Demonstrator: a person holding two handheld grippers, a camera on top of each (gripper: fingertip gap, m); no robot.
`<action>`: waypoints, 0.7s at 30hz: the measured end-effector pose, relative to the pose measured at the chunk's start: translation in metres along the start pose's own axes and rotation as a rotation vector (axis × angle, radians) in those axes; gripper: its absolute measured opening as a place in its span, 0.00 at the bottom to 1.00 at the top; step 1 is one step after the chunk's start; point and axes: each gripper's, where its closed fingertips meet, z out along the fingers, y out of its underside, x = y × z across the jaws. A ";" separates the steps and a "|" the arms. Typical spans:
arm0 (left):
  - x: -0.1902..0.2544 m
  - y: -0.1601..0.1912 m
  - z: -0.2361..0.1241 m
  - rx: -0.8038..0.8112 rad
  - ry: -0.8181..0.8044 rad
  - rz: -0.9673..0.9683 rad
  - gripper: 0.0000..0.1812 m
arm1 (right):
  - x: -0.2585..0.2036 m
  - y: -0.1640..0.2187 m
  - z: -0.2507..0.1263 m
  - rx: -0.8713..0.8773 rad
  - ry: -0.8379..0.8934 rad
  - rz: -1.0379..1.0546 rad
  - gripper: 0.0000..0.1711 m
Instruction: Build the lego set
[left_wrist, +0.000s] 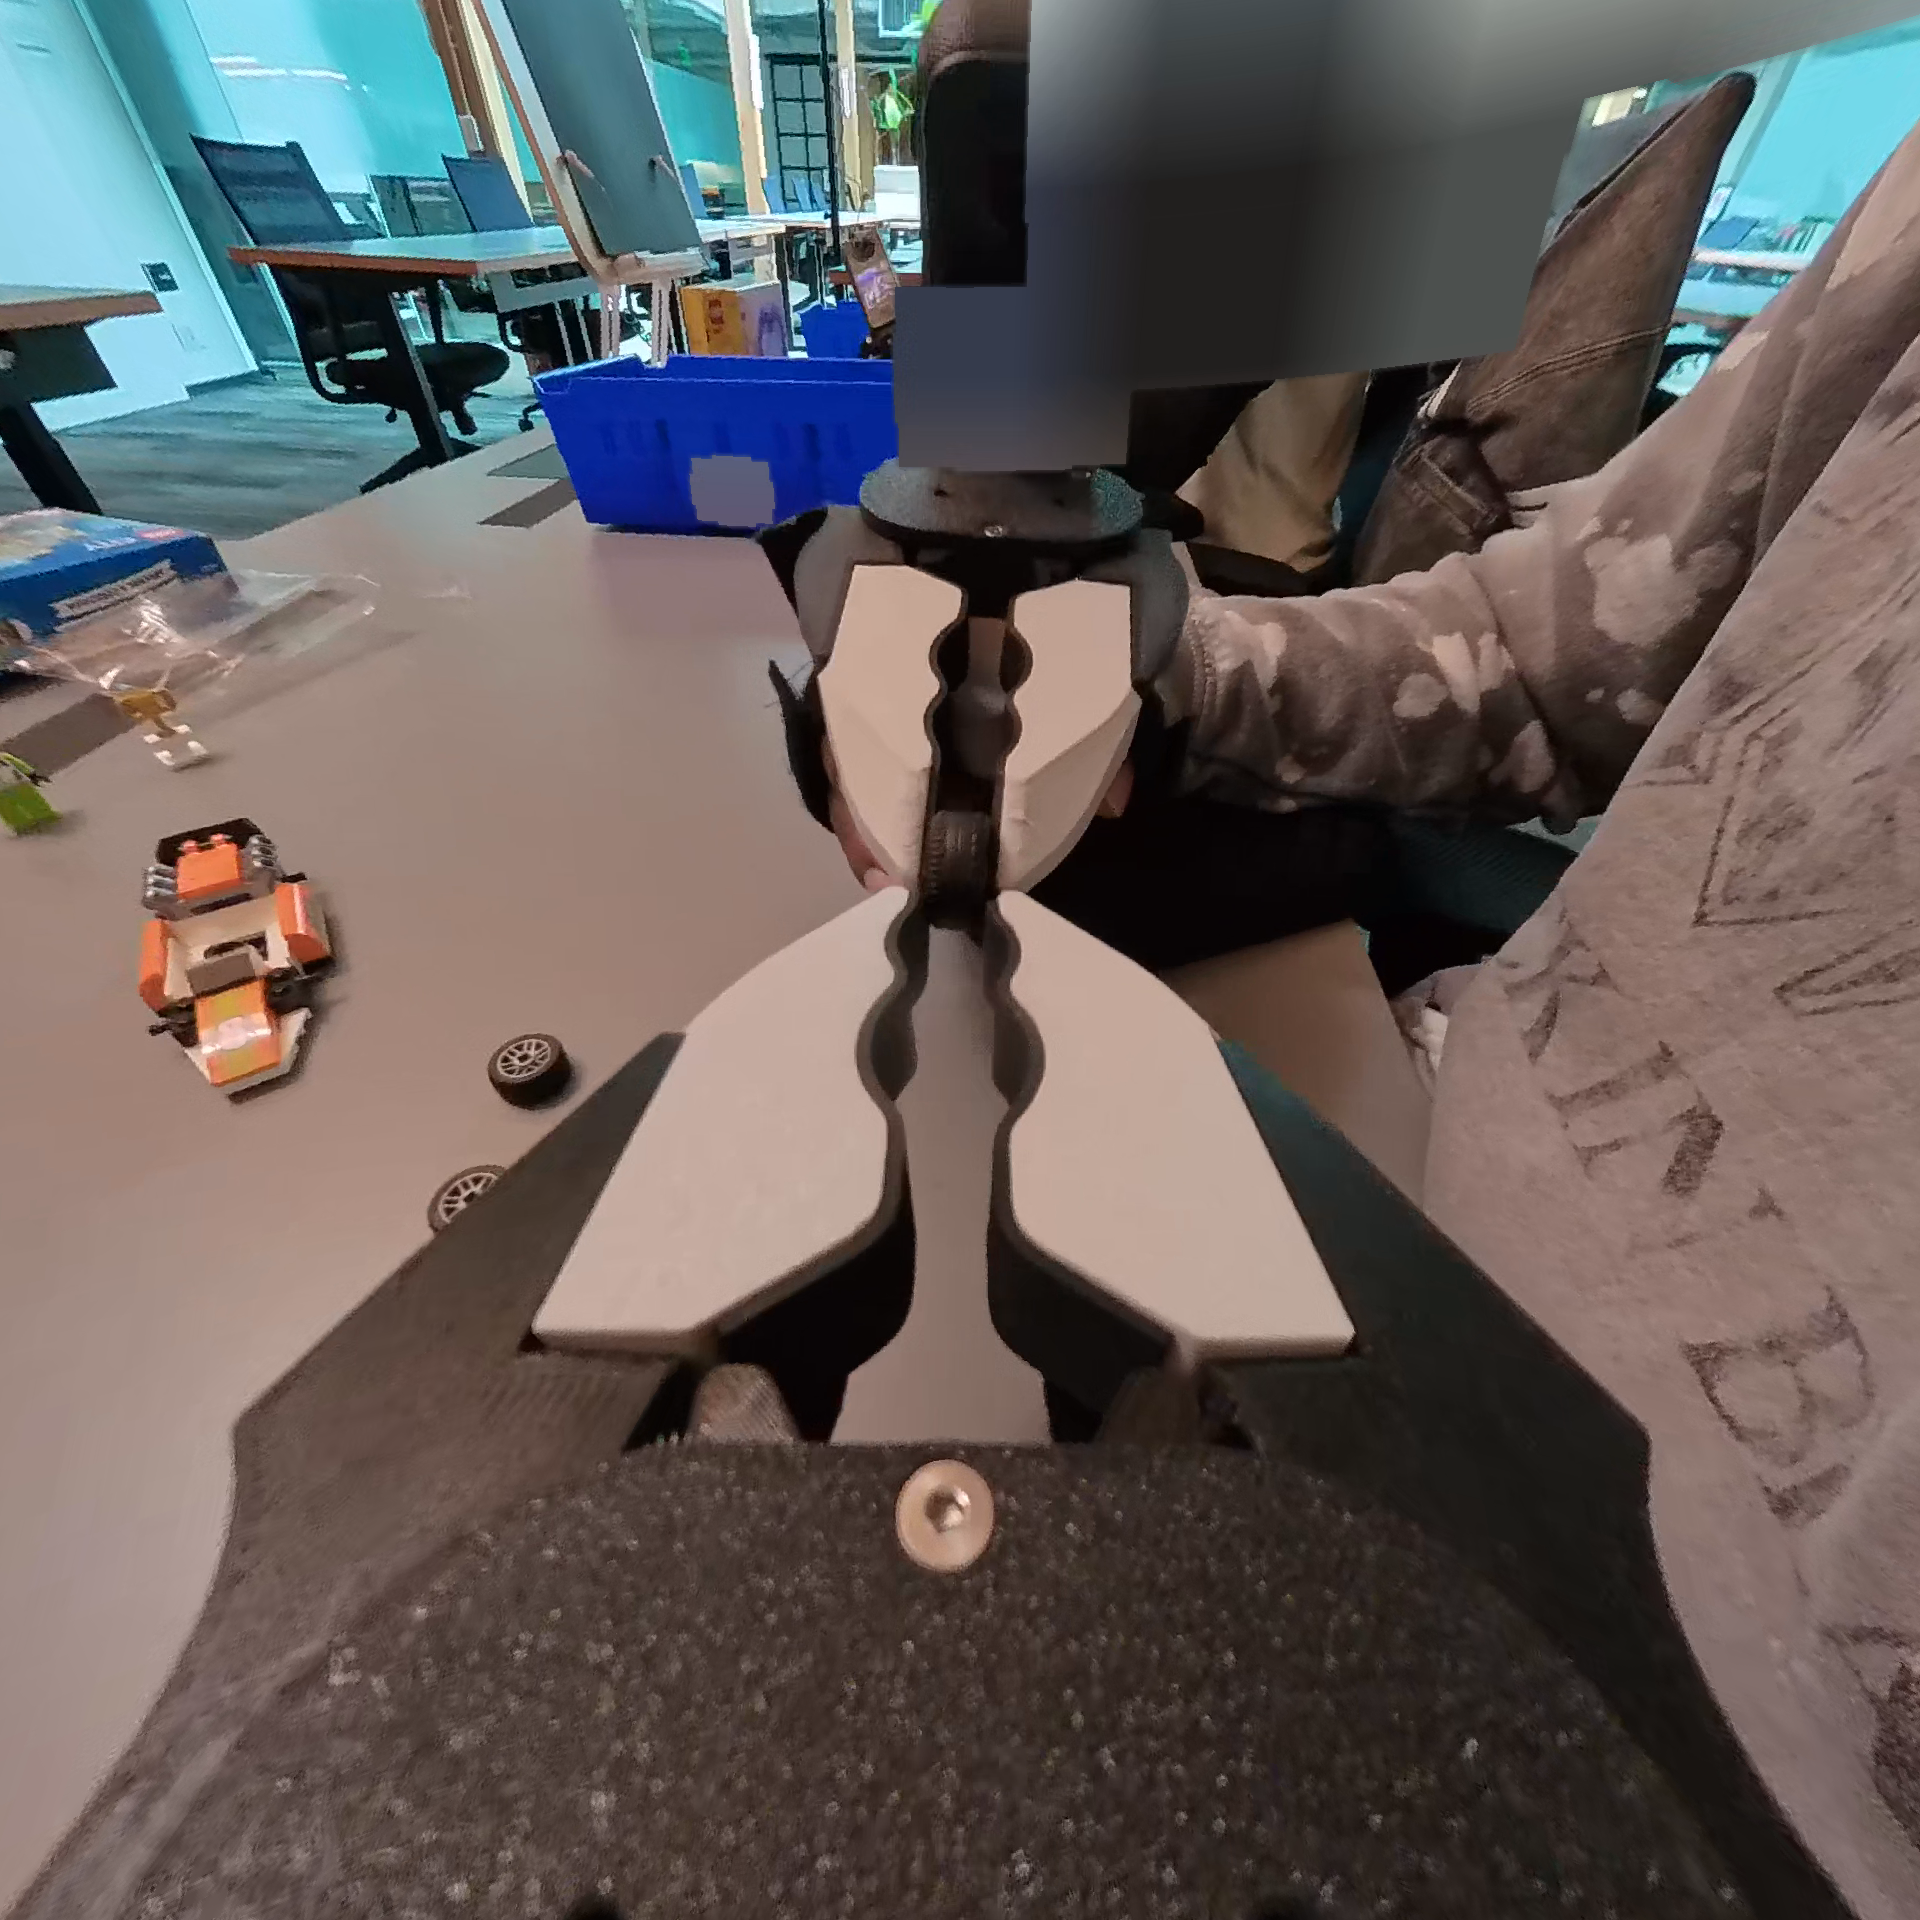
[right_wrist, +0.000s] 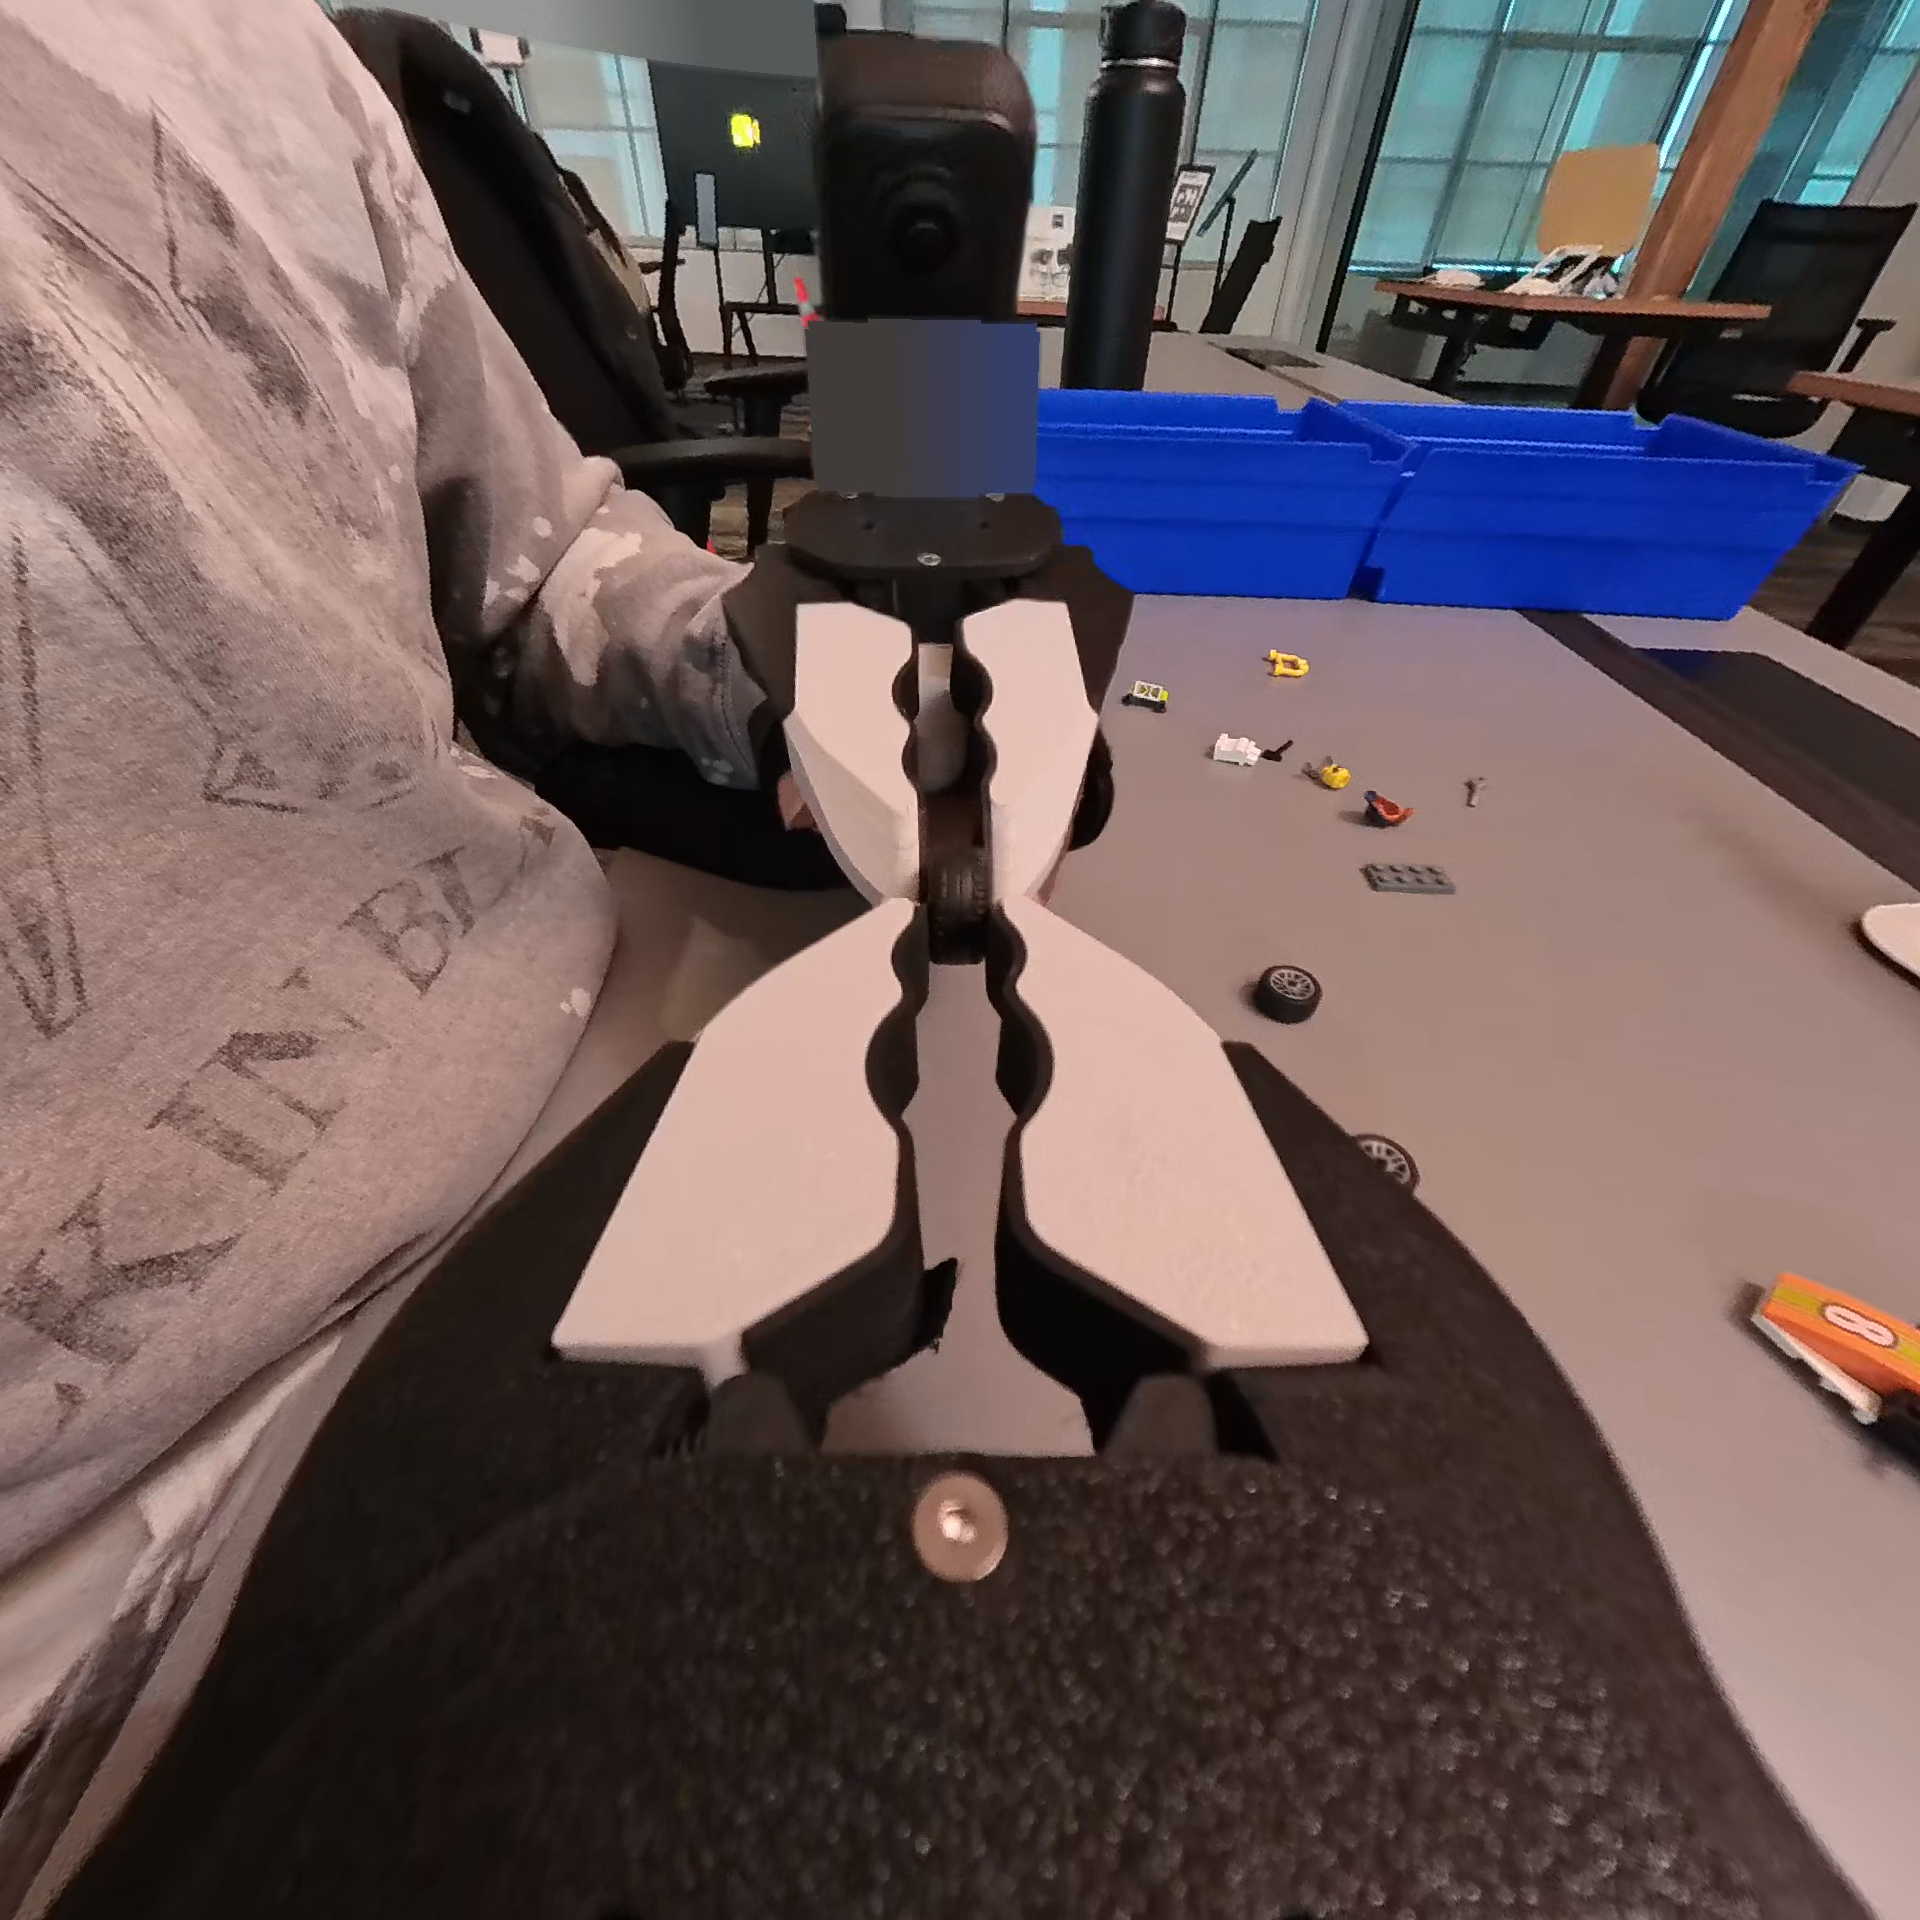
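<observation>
My two grippers meet tip to tip above the table's near edge, close to the person's body. In the left wrist view my left gripper (left_wrist: 951, 920) is shut on a small black wheel piece, and the right gripper (left_wrist: 958, 831) facing it is shut on a black treaded tyre (left_wrist: 956, 868). In the right wrist view my right gripper (right_wrist: 951, 951) and the left gripper (right_wrist: 956, 847) pinch the same black parts (right_wrist: 954, 888). I cannot tell where one part ends and the other begins. An orange and white lego car (left_wrist: 234, 956) lies on the table to the left.
Loose wheels (left_wrist: 530, 1070) (left_wrist: 464, 1195) (right_wrist: 1288, 994) lie near the car. A dark grey plate (right_wrist: 1408, 878) and several small pieces (right_wrist: 1236, 748) lie farther out. Blue bins (right_wrist: 1455, 499) and a black bottle (right_wrist: 1122, 208) stand at the back. A blue box (left_wrist: 94, 571) and a plastic bag (left_wrist: 208, 623) lie at the left. My left and right fingertips are right by each other.
</observation>
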 end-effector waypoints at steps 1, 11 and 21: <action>0.000 0.000 0.000 -0.001 0.000 -0.009 0.06 | 0.000 -0.001 0.000 0.006 -0.001 0.003 0.06; -0.009 0.006 -0.004 -0.082 -0.065 0.020 0.06 | 0.011 0.005 0.002 -0.001 0.050 0.003 0.08; -0.010 0.006 -0.005 -0.057 -0.028 -0.077 0.06 | 0.010 0.006 0.004 -0.024 0.019 0.098 0.06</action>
